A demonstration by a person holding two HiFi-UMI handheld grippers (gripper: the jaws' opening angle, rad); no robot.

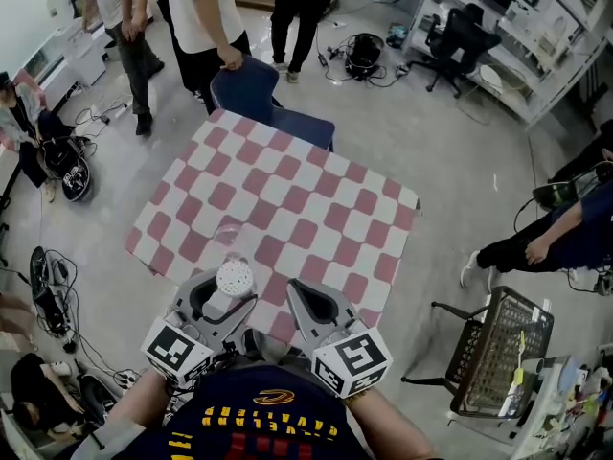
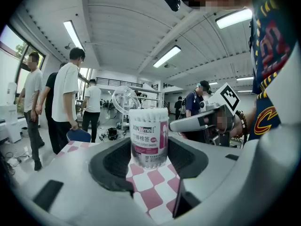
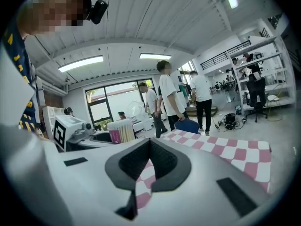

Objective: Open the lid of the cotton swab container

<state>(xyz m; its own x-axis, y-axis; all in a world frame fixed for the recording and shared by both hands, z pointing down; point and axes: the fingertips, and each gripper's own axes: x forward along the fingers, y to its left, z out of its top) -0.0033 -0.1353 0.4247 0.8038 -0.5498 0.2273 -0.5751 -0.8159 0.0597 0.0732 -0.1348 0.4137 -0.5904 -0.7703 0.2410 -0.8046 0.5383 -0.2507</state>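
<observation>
Task looks about done: clear lid stands flipped back behind the cotton swab container, and the swab tips show bare at the top in head view. Little left, by my read (maybe swing the lid fully clear).

Left gripper pinches the container upright betw. its pads, over the near edge of the checked table.

Right gripper has its jaws pressed together on nothing. It sits just beside the container on the right, not touching it.

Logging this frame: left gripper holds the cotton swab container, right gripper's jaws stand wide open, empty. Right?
No: the right gripper has its jaws shut, empty, as the right gripper view shows. The left gripper does hold the cotton swab container.
</observation>
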